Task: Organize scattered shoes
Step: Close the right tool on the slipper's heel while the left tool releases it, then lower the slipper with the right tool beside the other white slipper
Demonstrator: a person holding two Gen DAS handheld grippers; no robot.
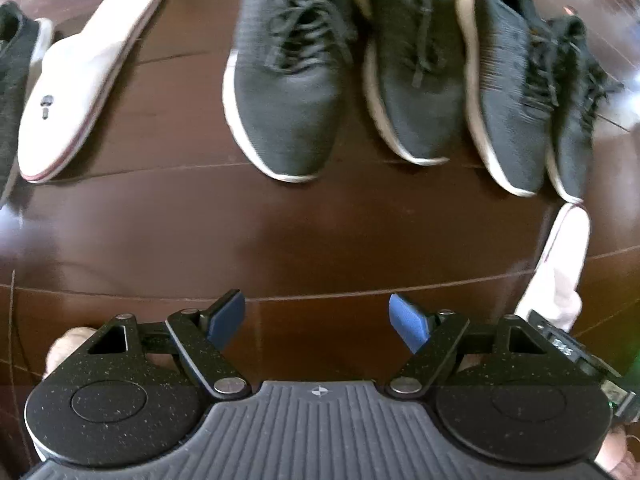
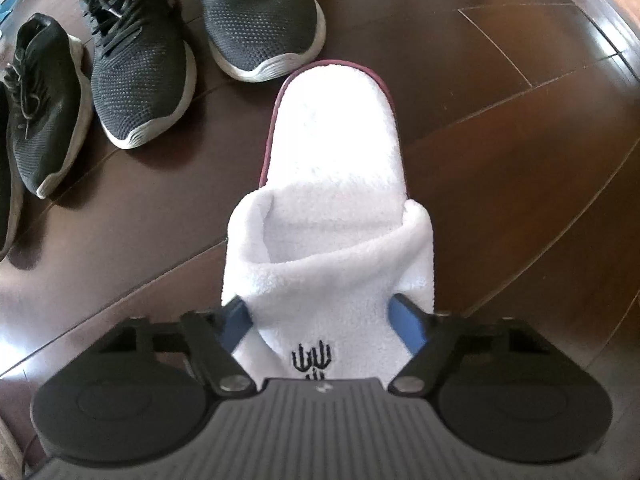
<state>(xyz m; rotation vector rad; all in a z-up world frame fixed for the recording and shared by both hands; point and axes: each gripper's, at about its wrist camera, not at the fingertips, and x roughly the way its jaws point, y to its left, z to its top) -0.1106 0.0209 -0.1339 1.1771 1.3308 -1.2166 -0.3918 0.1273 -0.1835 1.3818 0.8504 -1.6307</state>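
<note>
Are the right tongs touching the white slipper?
Touching. The right wrist view shows the right tongs with both blue pads pressed into the slipper.

White slipper (maroon-edged) lies beside grey sneakers.

My left gripper hangs with its blue pads wide apart over bare dark wood floor, holding nothing. Ahead I see four dark sneakers in a row, toes toward me. To the left a white slipper lies flat beside another dark shoe at the edge. At right, a second white slipper sticks up near my gripper's body.
</note>
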